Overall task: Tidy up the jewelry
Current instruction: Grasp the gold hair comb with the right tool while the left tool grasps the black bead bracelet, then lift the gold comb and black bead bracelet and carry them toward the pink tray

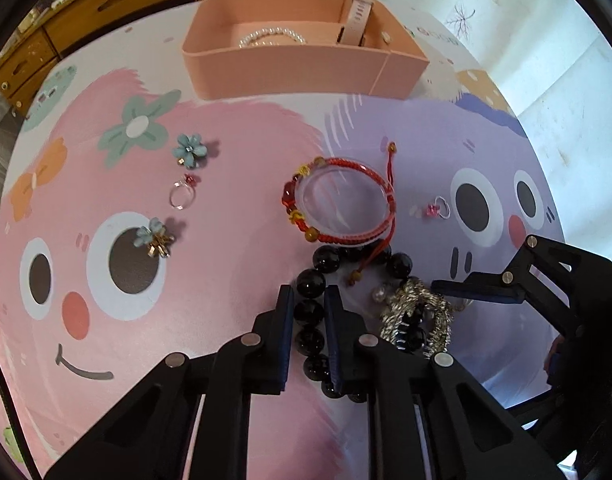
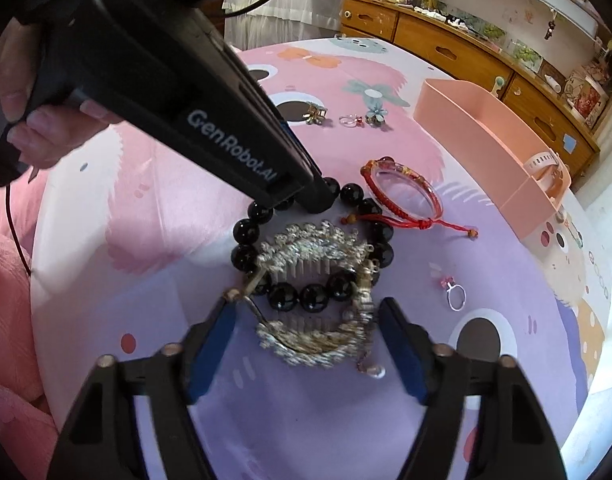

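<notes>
A black bead bracelet [image 1: 310,312] [image 2: 314,296] lies on the cartoon mat. My left gripper [image 1: 310,300] is shut on its beads, fingers down at the mat. Silver hair combs [image 1: 416,312] [image 2: 314,340] lie on top of the bracelet. My right gripper [image 2: 308,312] is open, its fingers on either side of the nearer comb. A red cord bracelet around a clear bangle [image 1: 342,196] [image 2: 404,192] lies just beyond. The pink box [image 1: 301,64] [image 2: 486,136] holds a pearl bracelet [image 1: 271,38] and a pink watch [image 1: 356,20].
On the mat lie a blue flower clip [image 1: 189,150], a clear ring with a red stone [image 1: 181,194], a blue and gold clip [image 1: 153,238] and a small pink ring [image 1: 438,208] [image 2: 452,290]. Wooden drawers [image 1: 105,4] stand behind the table.
</notes>
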{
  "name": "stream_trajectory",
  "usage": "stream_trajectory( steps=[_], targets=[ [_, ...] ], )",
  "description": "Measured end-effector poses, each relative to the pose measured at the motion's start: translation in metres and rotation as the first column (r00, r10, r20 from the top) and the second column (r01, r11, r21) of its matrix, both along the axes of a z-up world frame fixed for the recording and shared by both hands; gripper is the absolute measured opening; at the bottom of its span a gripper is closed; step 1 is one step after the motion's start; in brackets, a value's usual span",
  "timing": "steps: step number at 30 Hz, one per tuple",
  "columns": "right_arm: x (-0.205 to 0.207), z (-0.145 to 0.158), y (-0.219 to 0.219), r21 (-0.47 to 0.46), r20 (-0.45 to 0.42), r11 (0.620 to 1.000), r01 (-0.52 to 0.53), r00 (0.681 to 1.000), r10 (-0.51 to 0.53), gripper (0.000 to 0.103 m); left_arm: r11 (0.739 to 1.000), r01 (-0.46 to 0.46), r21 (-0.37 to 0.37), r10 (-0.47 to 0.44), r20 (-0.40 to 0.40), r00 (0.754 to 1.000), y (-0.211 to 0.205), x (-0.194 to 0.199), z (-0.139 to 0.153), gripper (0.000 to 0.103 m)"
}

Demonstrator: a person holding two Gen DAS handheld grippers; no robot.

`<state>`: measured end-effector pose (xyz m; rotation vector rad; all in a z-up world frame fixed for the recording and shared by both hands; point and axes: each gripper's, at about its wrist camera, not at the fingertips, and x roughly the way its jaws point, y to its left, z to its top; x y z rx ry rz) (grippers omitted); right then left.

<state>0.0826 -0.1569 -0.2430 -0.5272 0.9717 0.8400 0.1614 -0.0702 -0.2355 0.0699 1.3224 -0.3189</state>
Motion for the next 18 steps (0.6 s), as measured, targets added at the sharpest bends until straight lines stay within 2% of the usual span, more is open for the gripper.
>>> stream_trajectory(
  steps=[7,10,18],
  targets=[
    [0.009,0.003,-0.003,0.016,-0.030,0.999,0.037,0.999,-0.036,0.061,0.999,-0.008,-0.052,0.010,0.037,0.999,0.006,-0.003,0.013,0.013],
    [0.008,0.005,-0.004,0.029,-0.043,0.998,0.056,0.998,-0.055,0.061,0.996,-0.009,-0.083,0.016,0.084,0.996,0.011,-0.007,0.024,0.013],
    [0.009,0.018,-0.001,0.113,-0.112,0.982,0.149,0.984,-0.137,0.060,0.984,-0.006,-0.180,0.035,0.154,0.987,0.020,-0.016,0.052,0.013]
  ],
)
